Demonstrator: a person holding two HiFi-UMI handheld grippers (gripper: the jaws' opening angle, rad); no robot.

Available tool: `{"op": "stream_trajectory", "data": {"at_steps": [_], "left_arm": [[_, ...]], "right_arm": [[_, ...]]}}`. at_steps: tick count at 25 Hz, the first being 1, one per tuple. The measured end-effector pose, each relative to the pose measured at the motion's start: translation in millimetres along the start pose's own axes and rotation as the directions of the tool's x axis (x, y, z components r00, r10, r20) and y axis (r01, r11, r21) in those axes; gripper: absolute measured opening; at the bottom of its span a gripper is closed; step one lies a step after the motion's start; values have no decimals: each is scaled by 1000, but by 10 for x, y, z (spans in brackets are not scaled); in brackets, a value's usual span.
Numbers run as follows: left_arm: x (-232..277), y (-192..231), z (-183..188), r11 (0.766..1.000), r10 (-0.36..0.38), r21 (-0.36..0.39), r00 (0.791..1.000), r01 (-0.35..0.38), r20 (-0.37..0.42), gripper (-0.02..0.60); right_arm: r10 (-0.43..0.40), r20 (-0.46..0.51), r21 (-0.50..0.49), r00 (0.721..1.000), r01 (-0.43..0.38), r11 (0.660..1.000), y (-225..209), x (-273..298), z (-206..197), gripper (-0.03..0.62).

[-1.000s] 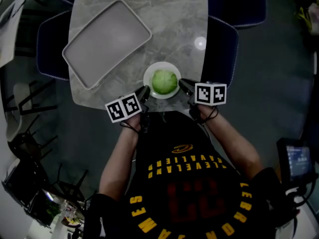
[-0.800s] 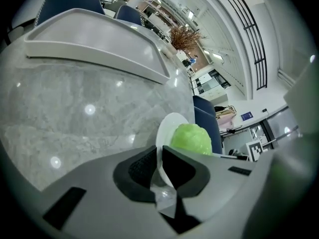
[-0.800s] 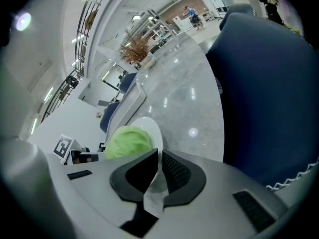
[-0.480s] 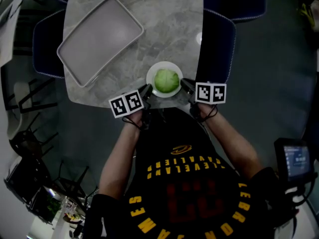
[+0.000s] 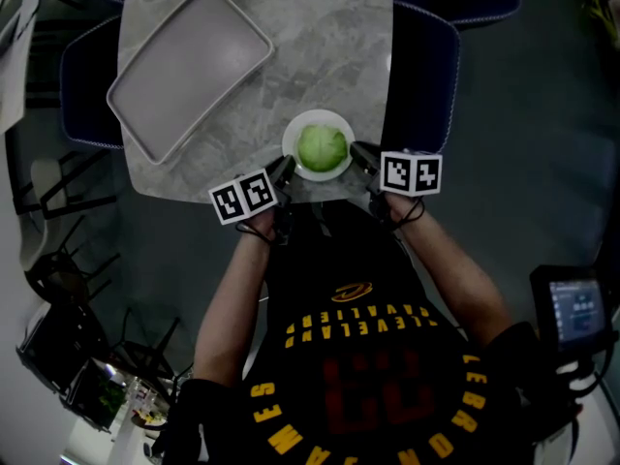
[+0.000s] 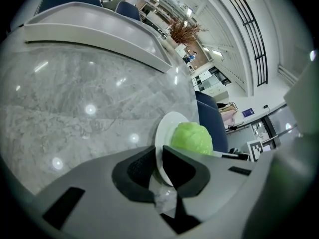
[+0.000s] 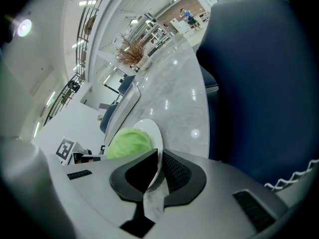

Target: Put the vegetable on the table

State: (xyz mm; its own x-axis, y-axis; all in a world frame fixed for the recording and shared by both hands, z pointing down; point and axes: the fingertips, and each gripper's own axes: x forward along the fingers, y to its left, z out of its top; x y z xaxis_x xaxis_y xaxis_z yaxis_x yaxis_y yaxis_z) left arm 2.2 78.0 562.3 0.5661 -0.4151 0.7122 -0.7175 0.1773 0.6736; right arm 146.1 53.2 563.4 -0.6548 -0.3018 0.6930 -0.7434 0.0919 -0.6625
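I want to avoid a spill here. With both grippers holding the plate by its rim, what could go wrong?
1. The green vegetable lies loose on the plate; a tilt may roll it off.
2. The left gripper and right gripper pinch only the thin rim, so it may slip.

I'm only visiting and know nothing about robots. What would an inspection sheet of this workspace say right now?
Surface: grey marble table, glossy, with light reflections.
Job's things: a green leafy vegetable sits on a white plate by the table's near edge; it is unclear whether the plate is resting on the table or lifted.
Clutter: an empty grey tray on the table's far left.
Grippers: the left tool and right tool each clamp the plate's rim, from opposite sides.
Cables: dark cords loop below the tools near the wrists.
Surroundings: blue chairs around the table; a lit screen to the right.
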Motion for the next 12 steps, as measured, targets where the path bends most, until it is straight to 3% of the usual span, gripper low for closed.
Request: {"op": "stream_trajectory", "data": {"at_steps": [3, 7, 12], "left_arm": [[43, 13, 20, 1000, 18, 12, 1000, -19, 14, 37], [-28, 68, 58, 992, 108, 61, 993, -111, 51, 55], [-254, 79, 193, 988, 134, 61, 982, -143, 136, 54]], "right_arm": [[5, -1, -24, 1000, -5, 1000, -39, 33, 22, 35], [-22, 8, -68, 1000, 22, 997, -33, 31, 25, 37], [-131, 63, -120, 989, 138, 983, -136, -132, 149, 37]]}}
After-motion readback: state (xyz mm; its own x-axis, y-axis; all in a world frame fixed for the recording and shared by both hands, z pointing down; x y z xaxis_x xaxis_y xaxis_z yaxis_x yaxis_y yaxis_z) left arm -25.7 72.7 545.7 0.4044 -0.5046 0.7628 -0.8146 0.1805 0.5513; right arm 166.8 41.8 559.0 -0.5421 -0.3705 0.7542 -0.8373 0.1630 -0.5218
